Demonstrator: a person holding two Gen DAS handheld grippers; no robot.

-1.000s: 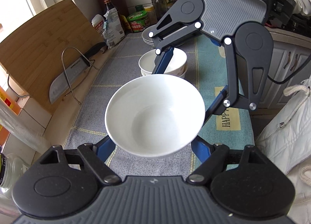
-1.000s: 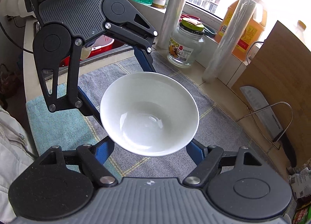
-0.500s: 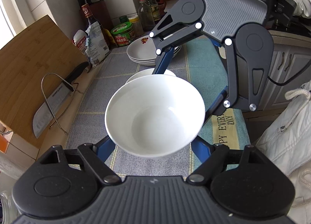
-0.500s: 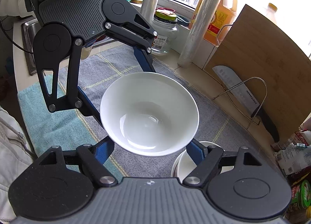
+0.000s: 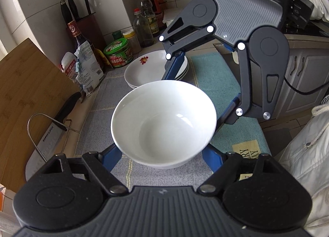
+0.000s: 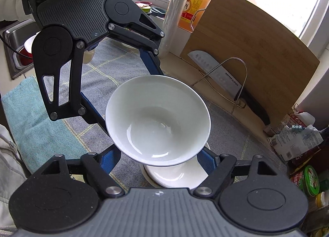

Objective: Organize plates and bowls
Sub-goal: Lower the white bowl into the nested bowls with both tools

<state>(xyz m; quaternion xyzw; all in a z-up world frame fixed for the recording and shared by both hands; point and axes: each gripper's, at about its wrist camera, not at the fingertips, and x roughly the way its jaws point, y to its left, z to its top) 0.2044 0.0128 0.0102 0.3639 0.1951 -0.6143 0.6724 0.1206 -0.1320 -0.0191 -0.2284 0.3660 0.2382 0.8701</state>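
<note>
From the left wrist view, a white bowl (image 5: 163,122) is held up off the counter between both tools. The left gripper (image 5: 162,155) has its 2 blue fingers pressed against the bowl's lower sides, and the right gripper (image 5: 197,84) reaches in from the far side with its fingers against the opposite rim, so each is pinching the bowl. Beyond it, a stack of plates (image 5: 148,70) with a red flower print already sits together on the grey mat (image 5: 98,117), next to a green-lidded tub (image 5: 118,52) and a row of bottles. That pile looks done.

From the right wrist view, the same bowl (image 6: 158,119) hangs between the right gripper (image 6: 158,155) and the left gripper (image 6: 127,91), tilted slightly toward the camera. Directly under it, partly hidden, sits a stack of bowls (image 6: 176,175) on the mat. The held bowl is above that stack and not yet resting in it. A knife (image 6: 226,84) leans in a wire stand against a cutting board (image 6: 257,51) to the side.

My reading: plates are gathered, bowls are partly stacked, and this bowl remains to be lowered in. Whether more dishes are left, I cannot tell.
</note>
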